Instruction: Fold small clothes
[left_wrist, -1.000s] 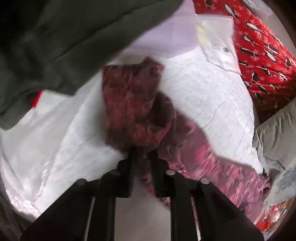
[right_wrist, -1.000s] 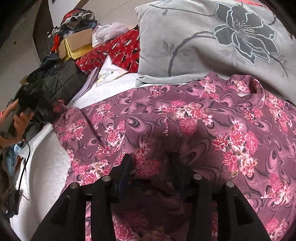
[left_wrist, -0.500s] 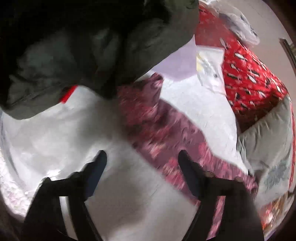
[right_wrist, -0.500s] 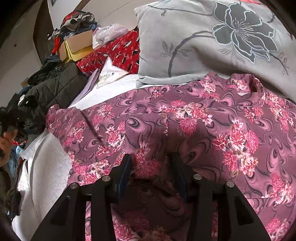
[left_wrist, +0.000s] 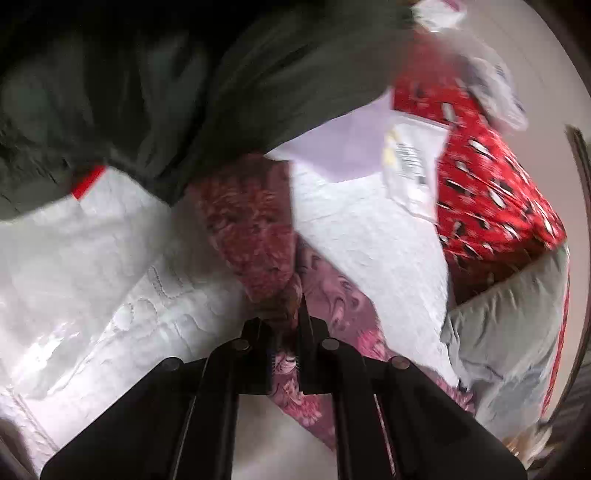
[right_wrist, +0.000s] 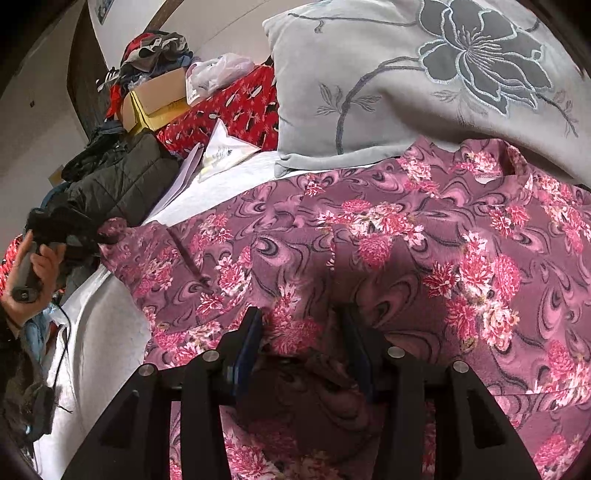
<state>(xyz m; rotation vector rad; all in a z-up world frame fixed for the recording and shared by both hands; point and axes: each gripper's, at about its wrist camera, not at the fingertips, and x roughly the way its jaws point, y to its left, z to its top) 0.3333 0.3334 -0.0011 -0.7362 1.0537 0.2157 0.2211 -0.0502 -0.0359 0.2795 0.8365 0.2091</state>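
Observation:
A purple floral top (right_wrist: 388, 240) lies spread on the white quilted bed (right_wrist: 107, 325), its collar toward the grey pillow. My left gripper (left_wrist: 282, 325) is shut on the top's sleeve (left_wrist: 247, 229) near the cuff; in the right wrist view it shows at the far left (right_wrist: 99, 236), pinching the sleeve end. My right gripper (right_wrist: 301, 325) rests on the top's lower body with its jaws apart, fabric bunched between them but not pinched.
A dark padded jacket (left_wrist: 184, 85) lies just past the sleeve. Papers (left_wrist: 410, 162) and a red patterned cloth (left_wrist: 491, 192) lie beyond. A grey flower pillow (right_wrist: 424, 81) borders the top. A cardboard box (right_wrist: 155, 99) and a clothes heap stand far back.
My left gripper was shut on the sleeve, opened and let it drop half a second ago, and has now closed on the sleeve again near the cuff. The right gripper has stayed put.

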